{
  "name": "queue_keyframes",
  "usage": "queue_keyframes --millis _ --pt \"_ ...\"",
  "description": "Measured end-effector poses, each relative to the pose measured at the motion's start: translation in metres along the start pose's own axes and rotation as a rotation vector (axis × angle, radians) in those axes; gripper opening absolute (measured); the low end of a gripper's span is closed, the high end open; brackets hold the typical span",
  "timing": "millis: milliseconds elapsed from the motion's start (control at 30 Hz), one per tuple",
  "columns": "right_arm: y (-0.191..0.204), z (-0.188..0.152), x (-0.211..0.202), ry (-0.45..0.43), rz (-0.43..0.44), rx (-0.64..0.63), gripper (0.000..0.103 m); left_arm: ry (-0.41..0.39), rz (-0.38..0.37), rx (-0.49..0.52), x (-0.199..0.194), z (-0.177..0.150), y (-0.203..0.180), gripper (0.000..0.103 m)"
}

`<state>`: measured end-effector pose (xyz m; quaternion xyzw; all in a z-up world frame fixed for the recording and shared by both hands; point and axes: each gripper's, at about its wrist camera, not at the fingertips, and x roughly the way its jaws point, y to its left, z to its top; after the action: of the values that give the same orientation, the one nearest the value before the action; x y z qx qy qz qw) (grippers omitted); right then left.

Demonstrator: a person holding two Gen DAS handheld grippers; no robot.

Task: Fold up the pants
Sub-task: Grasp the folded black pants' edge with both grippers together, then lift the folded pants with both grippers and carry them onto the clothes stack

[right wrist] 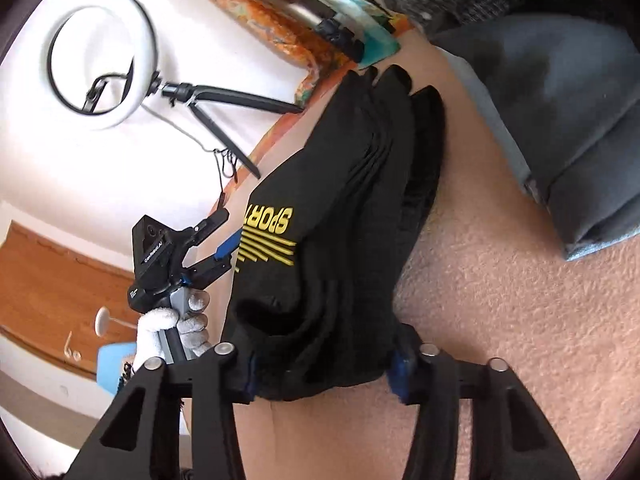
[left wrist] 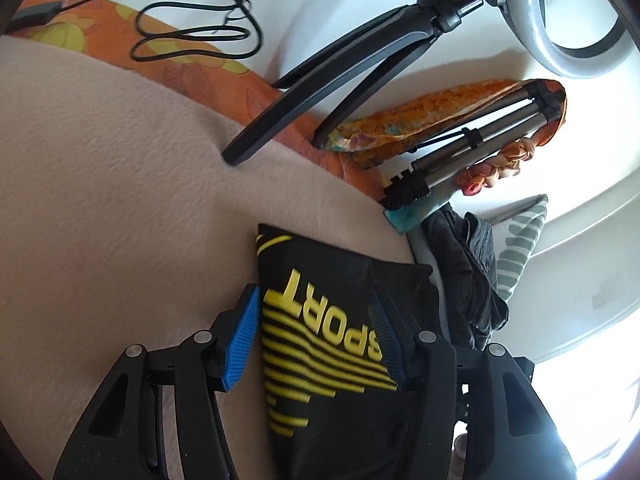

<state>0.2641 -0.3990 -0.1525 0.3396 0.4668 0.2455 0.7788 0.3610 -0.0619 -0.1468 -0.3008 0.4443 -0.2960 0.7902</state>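
The black pants (left wrist: 320,320) with a yellow SPORT print lie folded in several layers on the beige blanket (left wrist: 100,200). My left gripper (left wrist: 316,336) is open, its blue pads on either side of the printed end, and it also shows in the right wrist view (right wrist: 224,240). In the right wrist view the pants (right wrist: 344,240) run away from me, and my right gripper (right wrist: 324,372) is closed around the thick folded bundle at its near end.
A ring light on a black tripod (left wrist: 360,60) and a coiled black cable (left wrist: 192,28) stand on the far side. A silver tripod (left wrist: 472,152) lies on orange cloth. Dark clothes (left wrist: 468,272) and a grey-blue garment (right wrist: 560,120) lie beside the pants.
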Motion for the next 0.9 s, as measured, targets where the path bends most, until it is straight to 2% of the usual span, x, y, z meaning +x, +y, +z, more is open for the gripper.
queue_keyframes --millis 133,233,300,367,400,433,500,633,900 --pt "-0.002 0.001 0.0 -0.005 0.002 0.023 0.041 0.0 0.02 0.05 0.011 0.003 -0.01 0.054" --pt "-0.003 0.002 0.0 0.009 0.014 0.036 0.047 0.001 0.051 0.099 0.015 0.003 -0.017 0.047" --pt "0.0 0.003 0.001 0.002 0.007 0.033 0.051 0.006 0.09 0.126 0.019 0.001 -0.019 0.021" --pt "0.004 0.003 0.003 -0.007 -0.014 0.02 0.051 0.004 0.105 0.136 0.022 -0.001 -0.018 0.014" --pt "0.005 0.003 0.004 -0.007 -0.038 0.009 0.045 -0.001 0.104 0.138 0.022 -0.002 -0.018 0.012" --pt "0.008 0.003 0.005 -0.005 -0.064 -0.007 0.038 -0.011 0.106 0.141 0.021 -0.003 -0.018 0.011" --pt "0.016 0.001 0.005 -0.007 -0.126 -0.064 0.034 -0.033 0.104 0.153 0.016 -0.005 -0.021 0.008" --pt "0.034 -0.004 0.002 -0.022 -0.259 -0.189 0.032 -0.067 0.075 0.156 0.004 -0.007 -0.028 0.006" --pt "0.068 -0.01 -0.013 -0.09 -0.349 -0.379 0.032 -0.121 0.063 0.202 -0.016 -0.01 -0.049 0.004"
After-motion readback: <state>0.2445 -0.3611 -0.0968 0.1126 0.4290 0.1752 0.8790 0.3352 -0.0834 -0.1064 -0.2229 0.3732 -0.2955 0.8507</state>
